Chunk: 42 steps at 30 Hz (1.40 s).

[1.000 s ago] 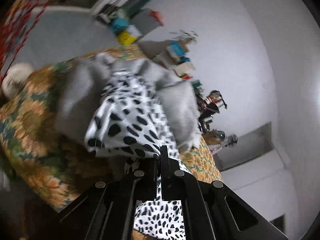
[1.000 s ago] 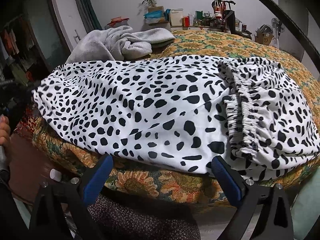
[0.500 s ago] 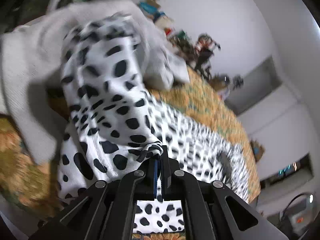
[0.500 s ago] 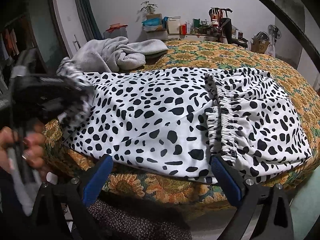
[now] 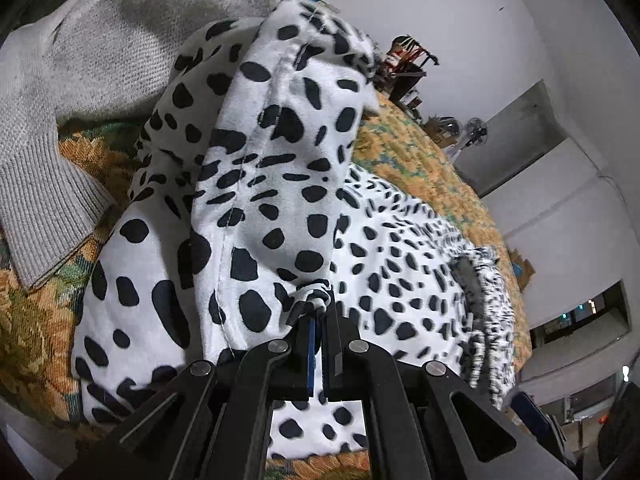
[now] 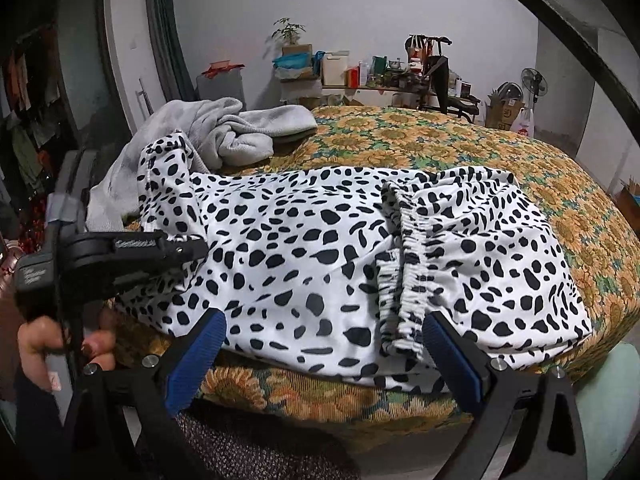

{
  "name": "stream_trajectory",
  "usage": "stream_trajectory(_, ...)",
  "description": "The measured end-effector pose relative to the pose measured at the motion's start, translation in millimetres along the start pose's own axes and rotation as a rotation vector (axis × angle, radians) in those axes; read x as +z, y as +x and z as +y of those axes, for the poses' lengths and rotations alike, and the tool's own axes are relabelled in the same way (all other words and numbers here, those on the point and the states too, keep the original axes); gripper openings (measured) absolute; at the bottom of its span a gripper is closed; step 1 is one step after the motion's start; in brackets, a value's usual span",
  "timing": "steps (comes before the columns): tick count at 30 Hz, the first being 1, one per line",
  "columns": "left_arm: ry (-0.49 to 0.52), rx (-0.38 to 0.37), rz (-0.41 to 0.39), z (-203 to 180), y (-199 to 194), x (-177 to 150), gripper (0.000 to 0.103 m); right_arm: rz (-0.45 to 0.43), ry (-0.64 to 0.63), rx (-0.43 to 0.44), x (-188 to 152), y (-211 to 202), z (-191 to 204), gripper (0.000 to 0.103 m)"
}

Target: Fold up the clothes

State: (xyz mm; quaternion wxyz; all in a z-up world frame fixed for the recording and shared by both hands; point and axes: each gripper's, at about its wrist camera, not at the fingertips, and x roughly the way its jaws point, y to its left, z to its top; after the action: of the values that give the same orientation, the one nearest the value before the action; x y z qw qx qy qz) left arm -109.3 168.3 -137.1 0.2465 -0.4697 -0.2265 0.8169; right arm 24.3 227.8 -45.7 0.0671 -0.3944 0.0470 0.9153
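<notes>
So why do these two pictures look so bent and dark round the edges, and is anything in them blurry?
Left wrist view: fisheye bends the walls, corners black; the spotted garment near the shut left gripper is sharp, its elastic waistband smeared. Right wrist view: the sunflower bedspread bulges like a dome, dim light, soft shadows, no glare.

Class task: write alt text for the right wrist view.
A black-spotted white garment lies across a sunflower bedspread. The left gripper pinches its left end; the open right gripper hovers in front. A grey sweater lies behind.
</notes>
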Motion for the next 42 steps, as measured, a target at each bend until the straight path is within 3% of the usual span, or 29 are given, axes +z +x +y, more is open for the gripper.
stream_trajectory(2, 0.013, -0.022, 0.005, -0.6, -10.3, 0.5, 0.001, -0.011, -0.009, -0.009, 2.3, -1.1, 1.0, 0.100)
stream_trajectory(7, 0.089, 0.044, 0.084, -16.1, -19.9, -1.4, 0.001, -0.020, 0.004, -0.003, 3.6, -2.7, 0.7, 0.100)
stream_trajectory(10, 0.121, 0.126, 0.129, -20.3, -10.0, -7.5, 0.001, -0.021, -0.005, 0.000, 4.3, -1.2, 0.5, 0.100)
stream_trajectory(12, 0.085, 0.168, 0.165, -13.4, 3.9, -10.3, 0.001, -0.022, -0.019, -0.004, 6.0, -1.5, 0.1, 0.100)
stream_trajectory(15, 0.014, 0.109, 0.144, -5.1, 1.2, -9.1, 0.005, -0.032, -0.046, -0.034, 11.9, -2.4, -0.1, 0.100)
stream_trajectory(17, -0.012, 0.033, 0.149, -1.8, -6.4, -8.6, 0.020, -0.039, -0.064, -0.057, 16.2, -3.1, -0.3, 0.100)
stream_trajectory(19, -0.038, -0.047, 0.147, 1.3, -15.4, -8.5, 0.054, -0.044, -0.080, -0.075, 20.3, -3.4, -0.6, 0.100)
stream_trajectory(21, -0.054, -0.128, 0.121, 3.2, -30.5, -8.1, 0.072, -0.053, -0.095, -0.082, 24.3, -3.6, -0.6, 0.100)
stream_trajectory(23, -0.039, -0.166, 0.077, 4.7, -51.8, -3.2, 0.074, -0.062, -0.100, -0.087, 28.5, -2.9, -0.8, 0.100)
stream_trajectory(28, -0.077, -0.092, -0.035, 39.7, -92.7, 11.4, 0.074, -0.060, -0.088, -0.052, 40.7, 10.3, 2.1, 0.099)
stream_trajectory(33, -0.156, 0.005, -0.048, 84.8, -95.3, 13.7, 0.074, -0.028, -0.158, 0.035, 40.4, 34.5, 39.6, 0.098)
stream_trajectory(38, -0.057, 0.191, -0.044, 77.7, -70.9, 11.7, 0.074, -0.043, -0.316, 0.092, 30.0, 54.9, 90.6, 0.098)
stream_trajectory(42, 0.027, 0.283, -0.028, 67.1, -60.8, 11.8, 0.073, -0.040, -0.416, 0.116, 21.3, 77.1, 117.1, 0.098)
